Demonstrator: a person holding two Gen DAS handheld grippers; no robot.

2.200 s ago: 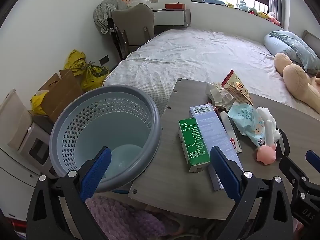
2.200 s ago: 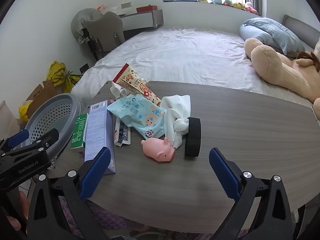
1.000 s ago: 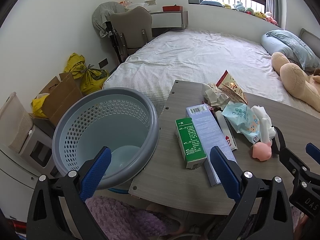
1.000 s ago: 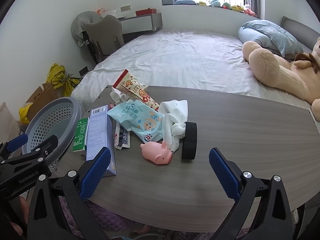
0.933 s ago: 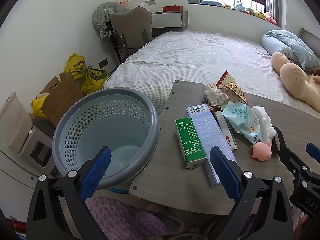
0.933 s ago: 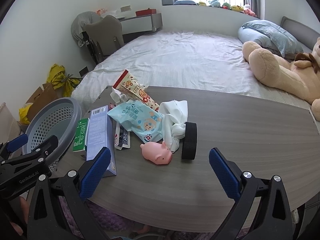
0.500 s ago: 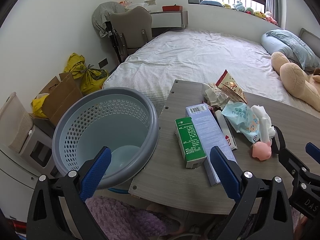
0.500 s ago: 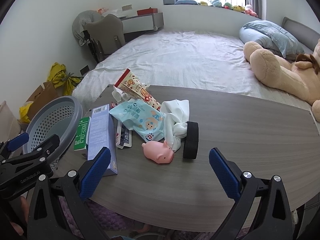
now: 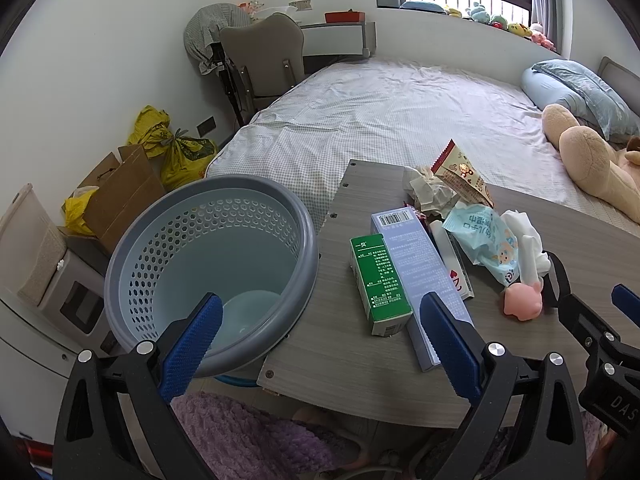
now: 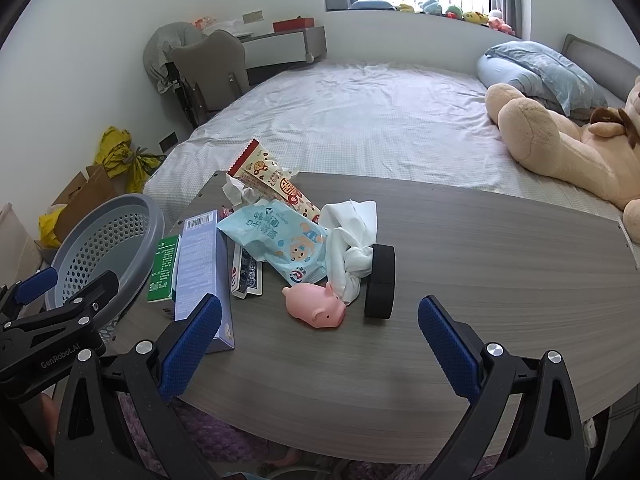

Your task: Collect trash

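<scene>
A pile of litter lies on the left part of the grey wood table (image 10: 480, 260): a green box (image 9: 380, 284), a long lavender box (image 9: 420, 272), a blue wipes pack (image 10: 280, 244), a snack wrapper (image 10: 272, 180), crumpled tissue (image 9: 428, 192) and a white cloth (image 10: 352, 240). A pink toy pig (image 10: 316, 306) and a black roll (image 10: 380, 280) sit beside them. A grey perforated basket (image 9: 240, 184) stands at the table's left end, with nothing in it. My left gripper (image 9: 320, 340) hangs open between the basket and the boxes. My right gripper (image 10: 320, 332) is open just short of the pig.
A bed (image 10: 360, 120) with a large teddy bear (image 10: 560, 148) lies beyond the table. A grey chair (image 9: 264, 60), cardboard boxes (image 9: 120, 196) and yellow bags (image 9: 176, 148) stand along the left wall. A purple rug (image 9: 240, 436) lies under the table's near edge.
Over the last two seconds both grippers have drifted slightly back from the table. Their jaws stay open and nothing on the table has moved.
</scene>
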